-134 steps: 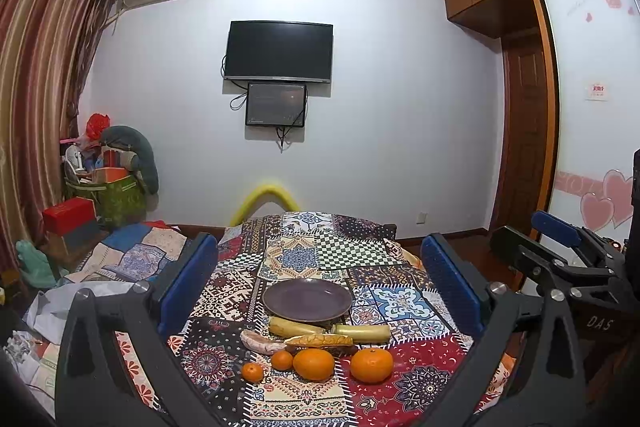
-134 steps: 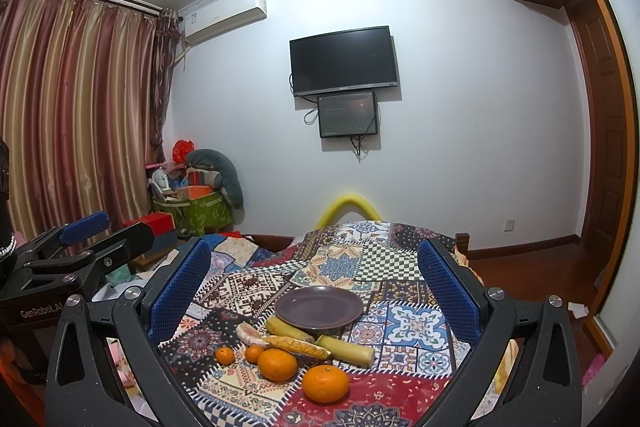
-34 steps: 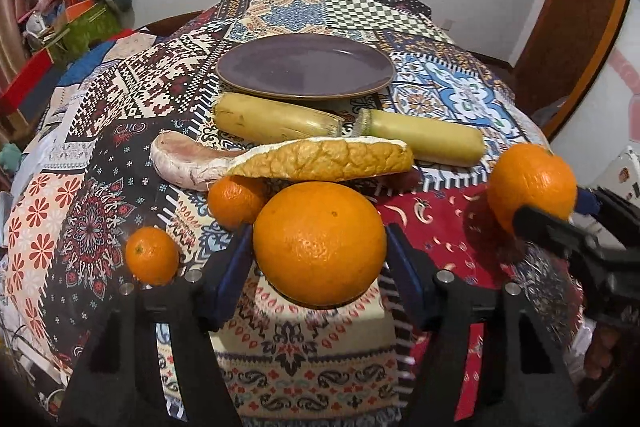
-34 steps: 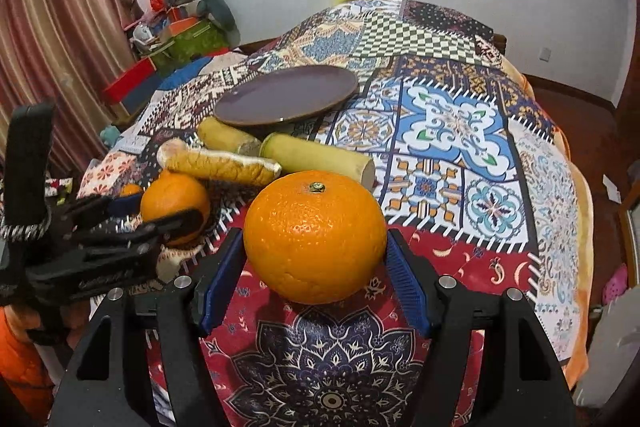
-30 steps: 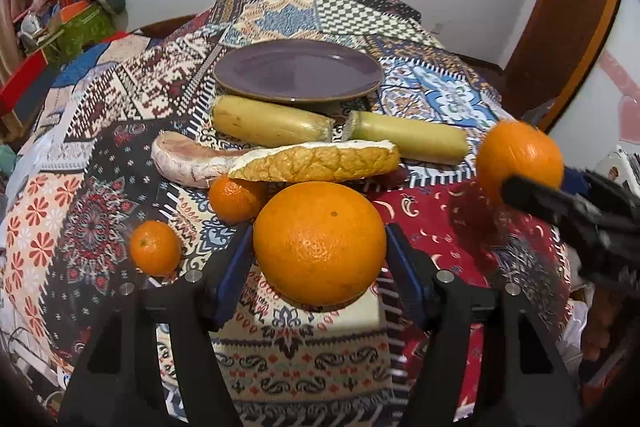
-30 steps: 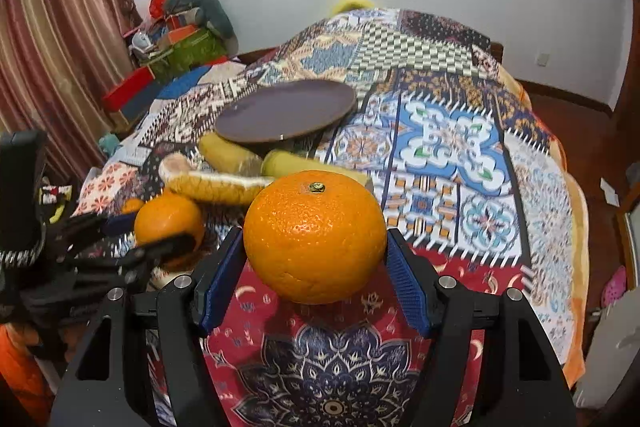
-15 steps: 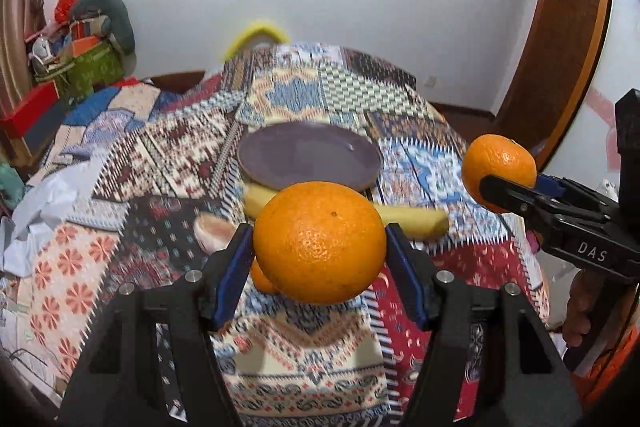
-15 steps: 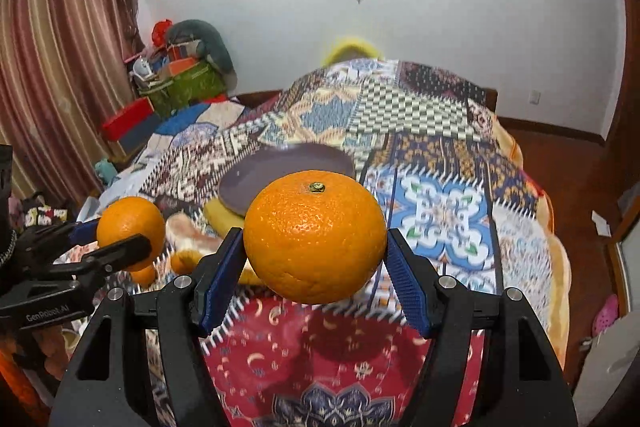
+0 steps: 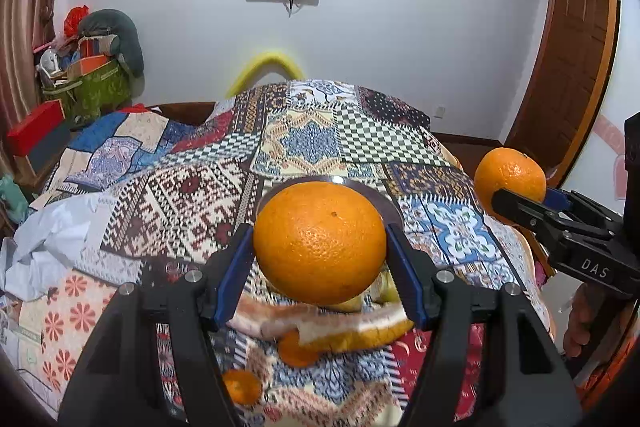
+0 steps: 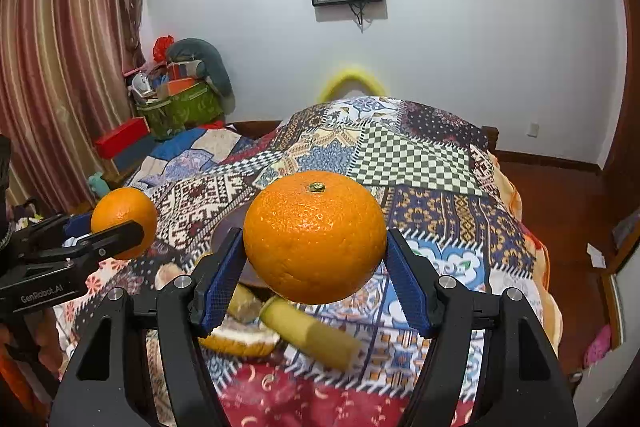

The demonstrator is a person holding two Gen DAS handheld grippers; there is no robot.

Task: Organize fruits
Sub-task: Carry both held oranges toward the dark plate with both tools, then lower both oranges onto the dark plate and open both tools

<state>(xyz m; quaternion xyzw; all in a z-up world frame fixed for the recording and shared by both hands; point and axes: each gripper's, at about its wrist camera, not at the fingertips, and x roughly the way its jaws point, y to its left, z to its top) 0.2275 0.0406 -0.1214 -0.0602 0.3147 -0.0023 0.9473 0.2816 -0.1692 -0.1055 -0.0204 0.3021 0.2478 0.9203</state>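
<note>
Above the patchwork-covered worktop (image 9: pixel 192 195), I am gripping one orange (image 9: pixel 320 242) in my left gripper (image 9: pixel 320 267) and a second orange (image 10: pixel 315 235) (stem up) in my right gripper (image 10: pixel 315 277), both raised over the dark plate (image 9: pixel 386 209), bananas (image 10: pixel 310 333) lying below.

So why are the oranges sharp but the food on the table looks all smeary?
Left wrist view: the big round orange is crisp, the long yellow-crusted food beneath is streaked. Right wrist view: the stem-topped orange is sharp, the pale yellow-green stick is blurred.
</note>
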